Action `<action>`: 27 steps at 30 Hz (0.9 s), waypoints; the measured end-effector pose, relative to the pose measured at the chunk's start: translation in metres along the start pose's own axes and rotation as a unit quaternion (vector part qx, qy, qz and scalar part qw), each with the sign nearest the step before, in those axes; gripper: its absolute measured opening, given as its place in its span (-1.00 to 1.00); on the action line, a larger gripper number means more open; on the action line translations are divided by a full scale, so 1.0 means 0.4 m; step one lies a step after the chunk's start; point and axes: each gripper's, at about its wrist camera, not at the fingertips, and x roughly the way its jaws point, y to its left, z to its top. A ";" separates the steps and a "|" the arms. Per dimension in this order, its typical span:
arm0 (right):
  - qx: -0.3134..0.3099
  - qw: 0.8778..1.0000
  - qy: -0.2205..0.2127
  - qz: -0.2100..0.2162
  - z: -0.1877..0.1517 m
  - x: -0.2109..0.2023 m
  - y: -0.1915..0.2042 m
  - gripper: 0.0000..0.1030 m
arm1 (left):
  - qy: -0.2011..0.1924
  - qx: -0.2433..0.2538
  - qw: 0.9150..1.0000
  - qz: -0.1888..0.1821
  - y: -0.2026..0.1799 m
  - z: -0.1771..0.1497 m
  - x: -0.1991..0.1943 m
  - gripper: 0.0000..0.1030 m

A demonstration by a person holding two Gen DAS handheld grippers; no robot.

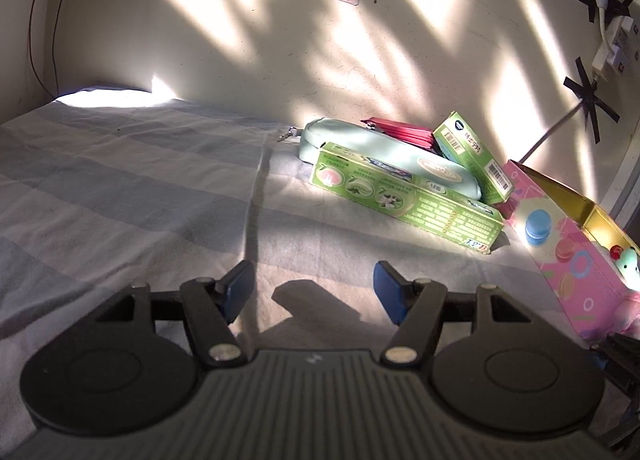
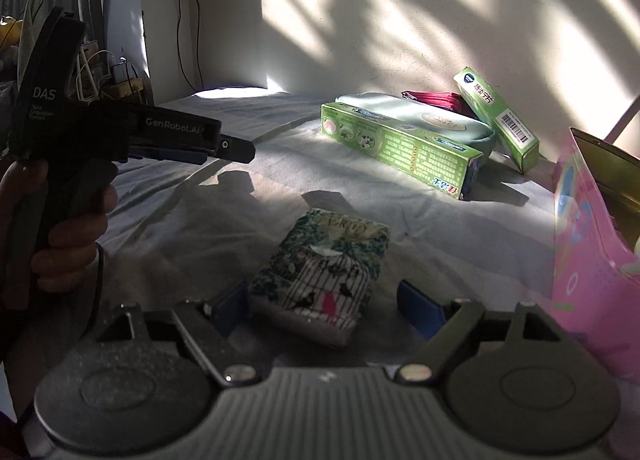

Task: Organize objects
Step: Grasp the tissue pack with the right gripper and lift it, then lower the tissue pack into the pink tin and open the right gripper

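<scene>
Two views checked: on my left camera, the left gripper (image 1: 314, 290) hangs wide open and empty over the bedsheet (image 1: 120, 188), well short of the long green box (image 1: 404, 196). On my right camera, the right gripper (image 2: 322, 306) stands open astride the tissue pack (image 2: 324, 276), its left pad touching or nearly so, not clamped.

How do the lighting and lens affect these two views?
Left wrist view: hard sun streaks the wall, blowing out a patch by the bedsheet; fisheye bends the edges. Right wrist view: the tissue pack sits in shade, while the long green box is sunlit.
</scene>
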 end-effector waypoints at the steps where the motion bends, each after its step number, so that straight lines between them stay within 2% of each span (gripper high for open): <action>1: 0.001 1.000 -0.003 -0.002 -0.006 -0.007 -0.001 0.64 | 0.004 0.003 1.000 -0.015 -0.018 -0.004 -0.010 0.32; 4: 0.003 1.000 -0.007 -0.003 -0.015 -0.019 -0.009 0.65 | 0.023 0.015 0.998 -0.051 -0.067 -0.014 -0.043 0.32; 8: 0.008 1.000 -0.007 0.000 -0.019 -0.021 -0.026 0.66 | 0.049 0.030 0.996 -0.071 -0.110 -0.027 -0.071 0.32; 13: -0.002 1.000 -0.004 0.004 -0.020 -0.009 -0.030 0.66 | 0.093 0.000 0.987 -0.127 -0.134 -0.031 -0.057 0.31; 16: -0.002 1.000 -0.003 0.007 -0.017 -0.002 -0.030 0.64 | 0.122 0.002 0.982 -0.144 -0.171 -0.046 -0.031 0.28; 18: -0.002 1.000 -0.004 0.010 -0.015 0.003 -0.032 0.52 | 0.143 0.012 0.979 -0.145 -0.193 -0.061 -0.007 0.06; 19: -0.002 1.000 -0.007 0.011 -0.014 0.004 -0.032 0.32 | 0.153 0.016 0.977 -0.146 -0.202 -0.070 0.006 -0.07; 20: -0.004 1.000 -0.011 0.014 -0.013 0.005 -0.032 0.10 | 0.141 0.019 0.979 -0.145 -0.208 -0.072 0.004 -0.18; 23: 0.001 1.000 -0.023 0.007 -0.015 -0.003 -0.035 0.06 | 0.141 0.016 0.979 -0.145 -0.219 -0.057 0.003 -0.30; 25: 0.001 0.999 -0.049 -0.003 -0.016 -0.025 -0.039 0.06 | 0.124 0.029 0.980 -0.156 -0.240 -0.030 -0.017 -0.30; 27: -0.001 0.995 -0.093 -0.025 -0.009 -0.066 -0.050 0.06 | 0.101 0.050 0.980 -0.165 -0.276 -0.001 -0.036 -0.30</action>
